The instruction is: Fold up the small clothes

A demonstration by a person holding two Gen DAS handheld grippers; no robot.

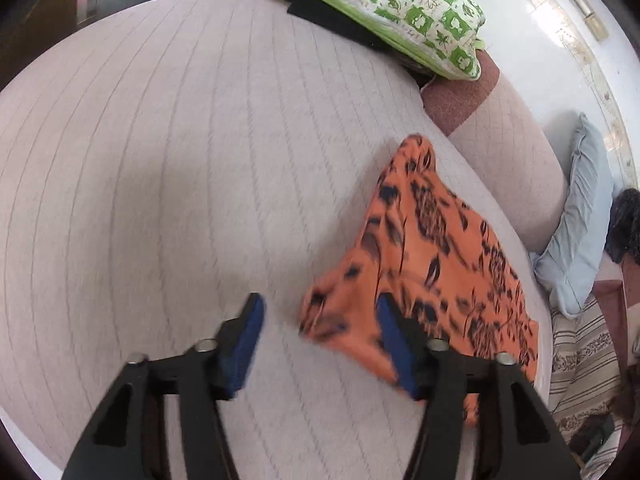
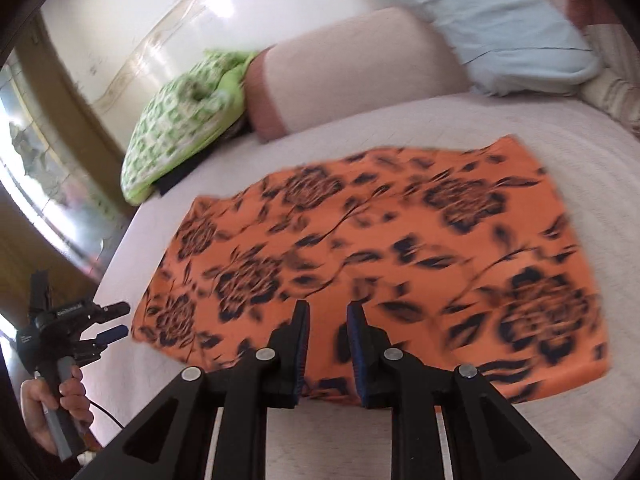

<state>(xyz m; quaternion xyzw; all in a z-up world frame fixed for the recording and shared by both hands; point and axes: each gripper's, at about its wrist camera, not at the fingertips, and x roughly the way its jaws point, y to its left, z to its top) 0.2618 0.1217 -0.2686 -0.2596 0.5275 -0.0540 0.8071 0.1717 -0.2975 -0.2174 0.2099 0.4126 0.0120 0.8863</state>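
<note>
Cloth: an orange cloth (image 2: 372, 248) with dark flower print lies spread flat on the bed (image 1: 160, 184), near the bolster end; its edges are blurred in both views.
Left gripper: the left gripper (image 1: 318, 344) stands wide, nothing between its blue pads (image 1: 248, 344); in the left wrist view one corner of the cloth lies in the gap between the fingers, and whether a pad touches it cannot be told.
Left gripper from the other side: in the right wrist view the left gripper (image 2: 114, 320) sits just beside the cloth's left edge, apart from it, with a hand (image 2: 52, 404) round its grey handle (a black cable trails from below).
Right gripper: the right gripper (image 2: 328, 344) is narrow but not closed, a gap showing between its pads, and it grips nothing; it hangs over the near edge of the cloth.
Bed cover: pale pink quilting with stitched lines.
Bolster: a pink bolster (image 2: 352, 64) lies along the far side of the bed.
Pillows: a green-and-white patterned pillow (image 1: 384, 4) rests beside the bolster's end; a pale blue pillow (image 2: 492, 16) lies behind the bolster.
</note>
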